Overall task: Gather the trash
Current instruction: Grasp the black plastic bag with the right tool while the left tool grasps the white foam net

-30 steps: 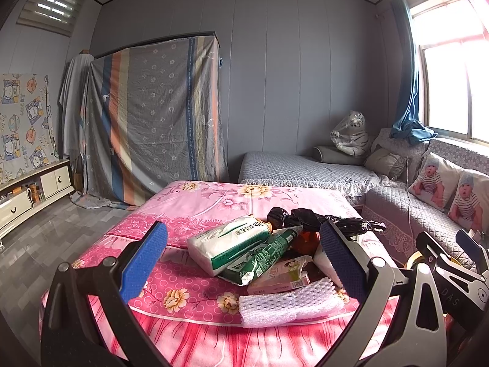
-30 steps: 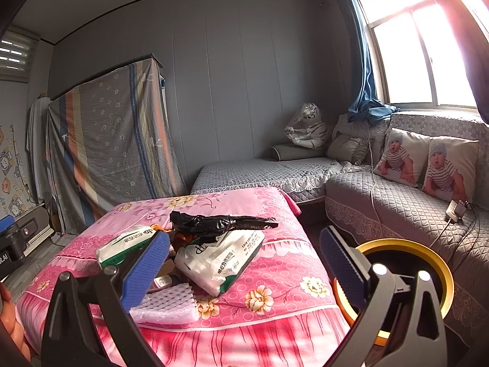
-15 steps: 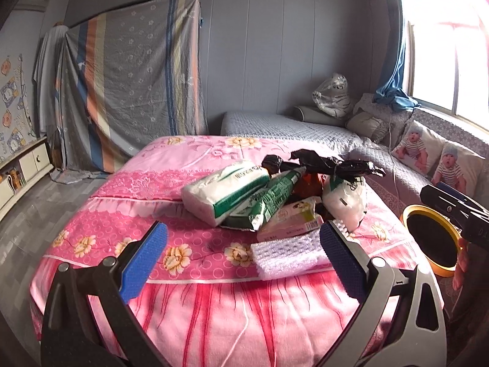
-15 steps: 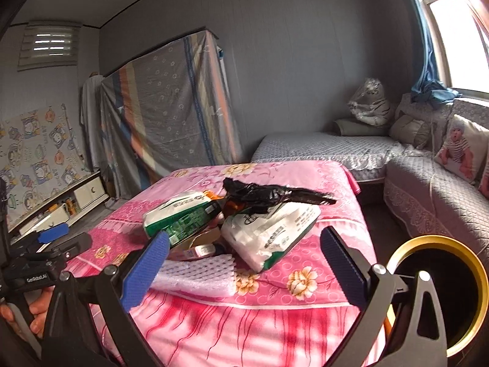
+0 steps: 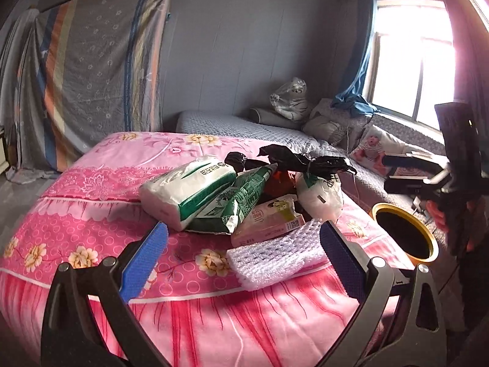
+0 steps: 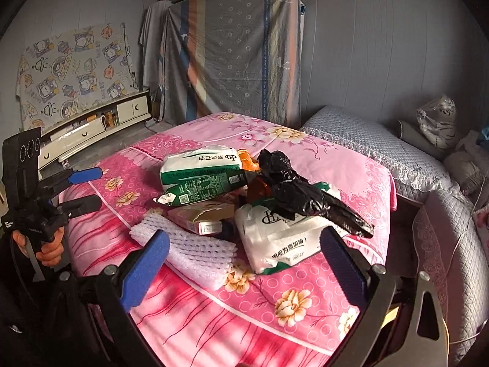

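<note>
A pile of trash lies on the pink floral bed [image 5: 91,223]: a white-and-green tissue pack [image 5: 189,189], a green packet [image 5: 241,202], a pink carton [image 5: 269,220], a white foam net [image 5: 275,253], a white plastic bag [image 5: 321,195] and a black plastic bag [image 5: 293,162]. My left gripper [image 5: 243,257] hangs open just short of the foam net. My right gripper [image 6: 243,263] is open too, in front of the foam net [image 6: 189,244] and the white bag [image 6: 281,238], under the black bag [image 6: 305,192]. Neither touches anything.
A black bin with a yellow rim [image 5: 428,238] stands by the bed's right side. A hand holds the right gripper [image 5: 403,172] above it. The left gripper [image 6: 79,189] shows at the bed's left corner. A grey sofa [image 6: 366,140] borders the far side.
Both views have come closer to the pile and tilted down. The right gripper has swung left from the bin toward the trash. Both grippers stay open.
</note>
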A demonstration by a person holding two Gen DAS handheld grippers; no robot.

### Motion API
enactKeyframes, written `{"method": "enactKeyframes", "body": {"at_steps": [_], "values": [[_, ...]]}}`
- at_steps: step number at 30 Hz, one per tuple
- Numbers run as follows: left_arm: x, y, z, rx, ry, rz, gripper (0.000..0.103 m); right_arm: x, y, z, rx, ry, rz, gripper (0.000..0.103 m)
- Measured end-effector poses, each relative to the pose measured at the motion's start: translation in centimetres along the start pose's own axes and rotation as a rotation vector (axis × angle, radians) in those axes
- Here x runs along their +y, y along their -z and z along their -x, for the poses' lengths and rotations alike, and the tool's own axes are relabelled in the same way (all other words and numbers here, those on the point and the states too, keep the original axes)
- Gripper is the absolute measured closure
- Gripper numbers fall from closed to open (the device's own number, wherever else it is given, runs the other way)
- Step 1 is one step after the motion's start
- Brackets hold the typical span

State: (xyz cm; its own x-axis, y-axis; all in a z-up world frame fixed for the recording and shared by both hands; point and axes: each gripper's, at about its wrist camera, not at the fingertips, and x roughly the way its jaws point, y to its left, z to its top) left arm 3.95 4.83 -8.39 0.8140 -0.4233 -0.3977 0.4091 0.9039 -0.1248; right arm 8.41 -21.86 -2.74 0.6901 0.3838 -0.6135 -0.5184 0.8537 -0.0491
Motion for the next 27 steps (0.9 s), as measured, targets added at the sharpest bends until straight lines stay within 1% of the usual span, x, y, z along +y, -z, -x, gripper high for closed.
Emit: {"method": "enactKeyframes", "body": {"at_steps": [3, 5, 8, 9, 11, 13, 15, 17, 19, 21, 23, 27], "values": [[-1.4, -0.5, -0.9, 0.044, 0.122, -0.193, 0.008, -0.7, -3.4, -2.4, 0.096, -0.051, 0.077, 0.008], [-2.0, -1.1, -1.6, 0.054, 0.178, -0.276, 0.007, -0.9, -5.3, -4.5, 0.168, -0.065, 0.097, 0.008], [-2.3, -2.3, -3.8, 0.147, 0.335, -0.345, 0.008, -1.2, -7.1, -7.8, 0.269, -0.062, 0.116, 0.008], [-2.5, -2.5, -4.3, 0.153, 0.365, -0.369, 0.008, -1.4, -7.6, -8.8, 0.297, -0.055, 0.113, 0.008], [-2.9, -2.7, -5.1, 0.162, 0.429, -0.409, 0.008, -2.0, -7.9, -10.6, 0.348, -0.032, 0.102, 0.012], [-3.4, -2.9, -6.1, 0.202, 0.493, -0.44, 0.008, -2.7, -8.1, -11.7, 0.381, -0.019, 0.084, 0.018], [-4.0, -2.7, -6.4, 0.226, 0.542, -0.474, 0.008, -3.5, -8.2, -12.6, 0.398, -0.018, 0.062, 0.021], [-4.6, -2.2, -6.9, 0.257, 0.561, -0.525, 0.008, -4.0, -8.2, -13.2, 0.407, -0.019, 0.047, 0.023], [-4.8, -1.6, -7.6, 0.286, 0.55, -0.569, 0.009, -4.1, -8.2, -13.9, 0.419, -0.027, 0.041, 0.027], [-4.5, -1.1, -8.5, 0.334, 0.529, -0.58, 0.012, -4.1, -8.2, -14.5, 0.432, -0.023, 0.041, 0.027], [-3.7, -0.7, -8.8, 0.368, 0.512, -0.591, 0.025, -4.3, -8.1, -14.7, 0.43, -0.009, 0.042, 0.028], [-2.4, 0.4, -9.5, 0.418, 0.5, -0.577, 0.026, -4.5, -8.0, -15.0, 0.432, -0.016, 0.041, 0.032]]}}
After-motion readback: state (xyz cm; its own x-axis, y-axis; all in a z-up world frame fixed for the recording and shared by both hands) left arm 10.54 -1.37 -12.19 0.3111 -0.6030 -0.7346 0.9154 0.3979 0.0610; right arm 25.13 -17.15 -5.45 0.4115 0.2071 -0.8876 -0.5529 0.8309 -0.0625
